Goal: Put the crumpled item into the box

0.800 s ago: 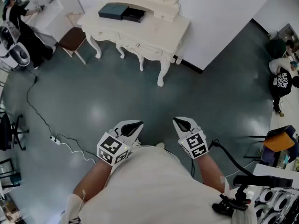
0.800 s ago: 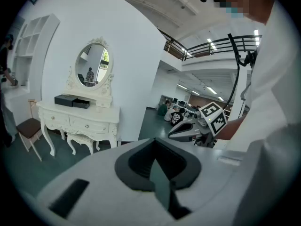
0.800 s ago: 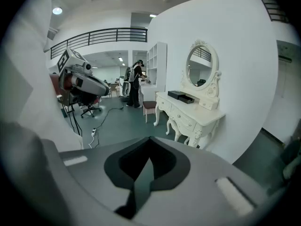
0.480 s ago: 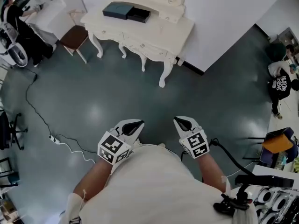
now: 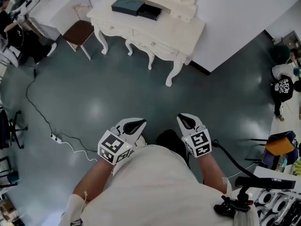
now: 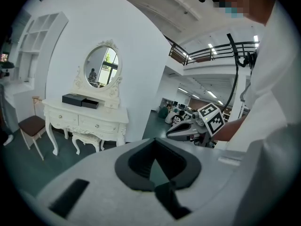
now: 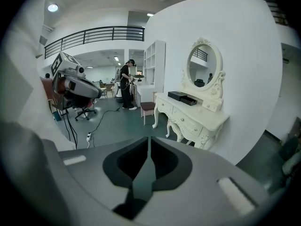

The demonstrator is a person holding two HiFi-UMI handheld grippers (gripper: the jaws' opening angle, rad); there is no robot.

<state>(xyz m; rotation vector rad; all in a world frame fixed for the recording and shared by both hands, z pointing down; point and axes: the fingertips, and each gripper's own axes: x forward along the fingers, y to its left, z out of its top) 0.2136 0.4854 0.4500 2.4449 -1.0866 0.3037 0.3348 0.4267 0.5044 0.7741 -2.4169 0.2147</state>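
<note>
A floor cable trails off to the left of the left tongs, whose jaws sit tip to tip on nothing. Between the two tongs a dark shape is half covered by the person's shirt; what it is cannot be told. The right tongs are likewise closed and empty. Well ahead of both, the box lies on the dressing table, too small to show its contents. No view makes out the crumpled item.
</note>
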